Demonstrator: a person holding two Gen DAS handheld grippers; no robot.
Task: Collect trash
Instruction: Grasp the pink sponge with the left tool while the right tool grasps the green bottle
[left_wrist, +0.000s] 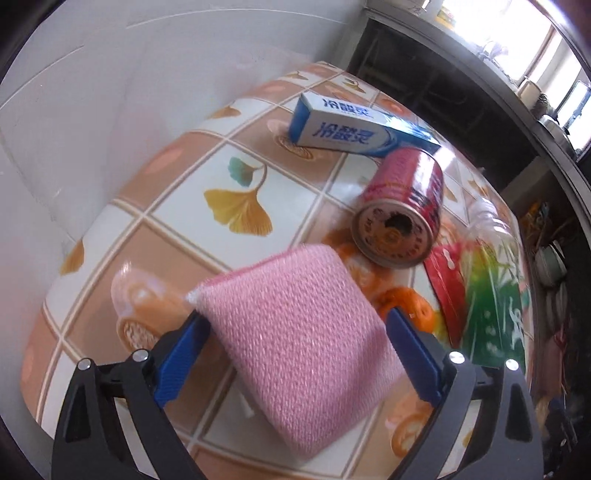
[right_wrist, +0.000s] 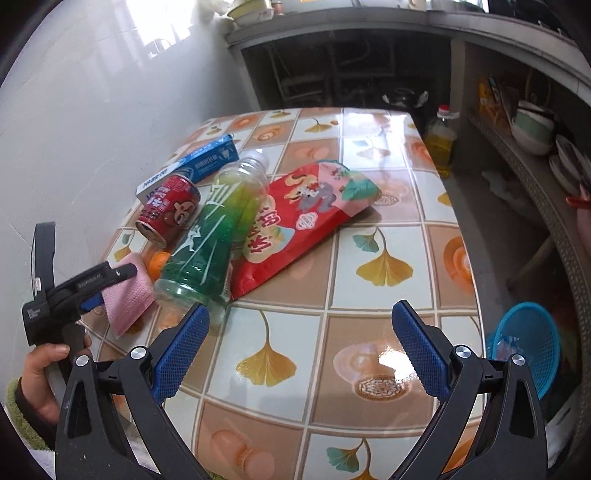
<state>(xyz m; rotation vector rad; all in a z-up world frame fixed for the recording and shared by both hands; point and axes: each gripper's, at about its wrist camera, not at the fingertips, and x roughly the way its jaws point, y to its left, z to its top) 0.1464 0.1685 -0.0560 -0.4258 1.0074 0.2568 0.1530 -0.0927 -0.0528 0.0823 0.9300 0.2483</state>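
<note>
The tiled bench (right_wrist: 369, 332) carries a red snack bag (right_wrist: 295, 221), a green bottle (right_wrist: 210, 236), a toothpaste box (left_wrist: 354, 129), a red can (left_wrist: 402, 210); the left gripper (left_wrist: 295, 325) gapes around a pink sponge (left_wrist: 303, 350); the right gripper (right_wrist: 301, 321) hangs wide, empty.

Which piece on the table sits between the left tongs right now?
The pink knitted scouring pad. It lies between the open left tongs; the red drink can, blue-and-white toothpaste box and green plastic bottle lie farther off.
</note>
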